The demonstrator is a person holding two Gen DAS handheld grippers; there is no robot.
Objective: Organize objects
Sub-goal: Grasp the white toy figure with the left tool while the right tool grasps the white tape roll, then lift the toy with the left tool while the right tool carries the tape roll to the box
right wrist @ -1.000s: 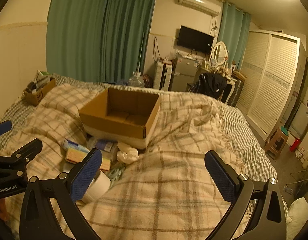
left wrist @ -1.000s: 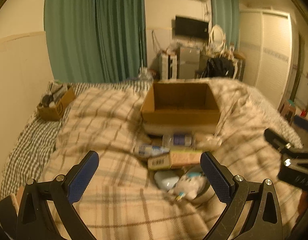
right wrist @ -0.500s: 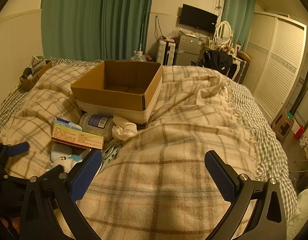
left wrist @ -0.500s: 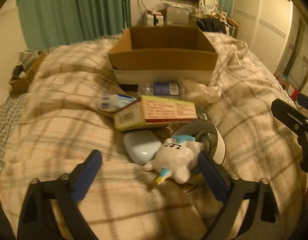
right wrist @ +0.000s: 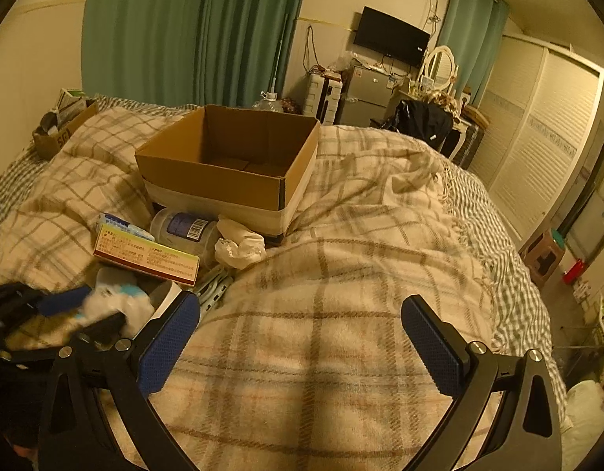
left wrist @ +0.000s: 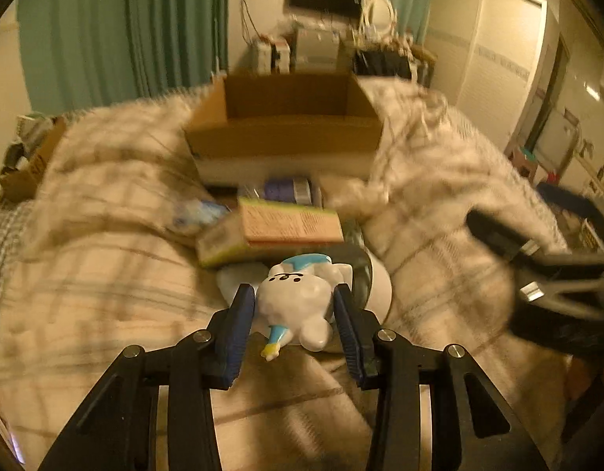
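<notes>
My left gripper [left wrist: 295,314] is shut on a white toy figure with blue trim [left wrist: 298,300], which lies on a pile of objects on the plaid blanket. Behind it are a flat orange-and-yellow box [left wrist: 290,221], a clear jar with a purple label [left wrist: 286,189] and an open, empty cardboard box [left wrist: 286,125]. In the right wrist view the cardboard box [right wrist: 231,165] sits at centre left, the flat box [right wrist: 145,255] and jar [right wrist: 184,229] in front of it. My right gripper [right wrist: 300,333] is open and empty above bare blanket.
A crumpled white tissue [right wrist: 239,247] lies by the jar. A small cardboard box with clutter [right wrist: 62,125] stands at the far left of the bed. A white round container [left wrist: 376,282] sits behind the toy. Wardrobe and a stool [right wrist: 545,255] are to the right.
My left gripper has moved down and forward to the pile and shut on the white toy. My right gripper stays open and has shifted slightly.
</notes>
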